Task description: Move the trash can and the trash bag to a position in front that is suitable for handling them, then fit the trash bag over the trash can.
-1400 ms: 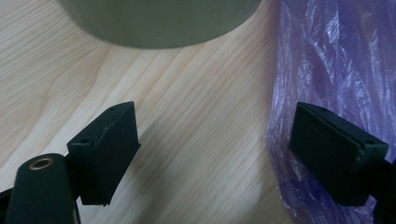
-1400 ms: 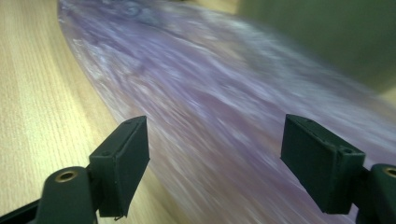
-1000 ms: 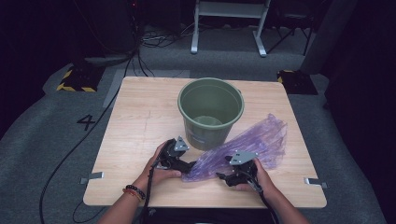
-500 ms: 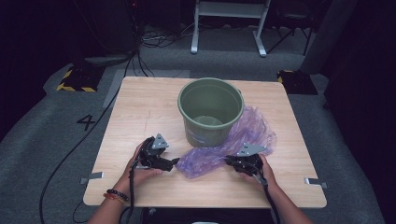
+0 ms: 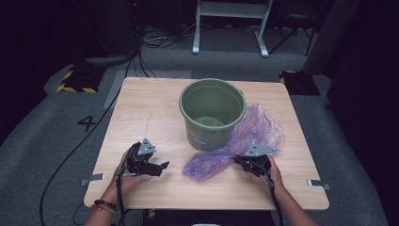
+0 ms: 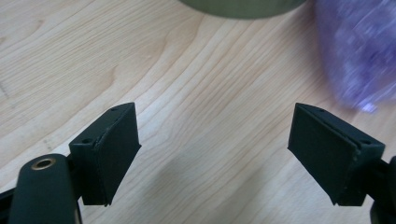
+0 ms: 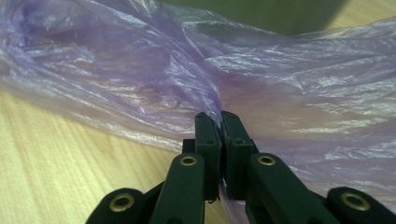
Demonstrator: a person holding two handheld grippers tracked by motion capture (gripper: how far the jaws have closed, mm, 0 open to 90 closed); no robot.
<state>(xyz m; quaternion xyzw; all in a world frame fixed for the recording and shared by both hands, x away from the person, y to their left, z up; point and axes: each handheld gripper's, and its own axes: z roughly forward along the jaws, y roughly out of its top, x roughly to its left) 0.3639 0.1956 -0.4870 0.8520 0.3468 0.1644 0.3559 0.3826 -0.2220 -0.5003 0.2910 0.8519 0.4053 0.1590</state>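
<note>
Left gripper (image 6: 212,154), jaws wide apart over bare wooden table (image 6: 196,84), purple bag (image 6: 359,51) at upper right.

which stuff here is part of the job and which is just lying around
In the job: purple plastic bag, pinched in the shut right gripper; green bucket; open left gripper.
Lying about: cables, metal stand on the floor.

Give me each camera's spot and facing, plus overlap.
High view: above the table's near edge, looking forward-down; forearms, left gripper, right gripper.
Left gripper view: along open jaws, over bare wood.
Right gripper view: along jaws shut on the bag.
Shared: bag and bucket show in all three.
</note>
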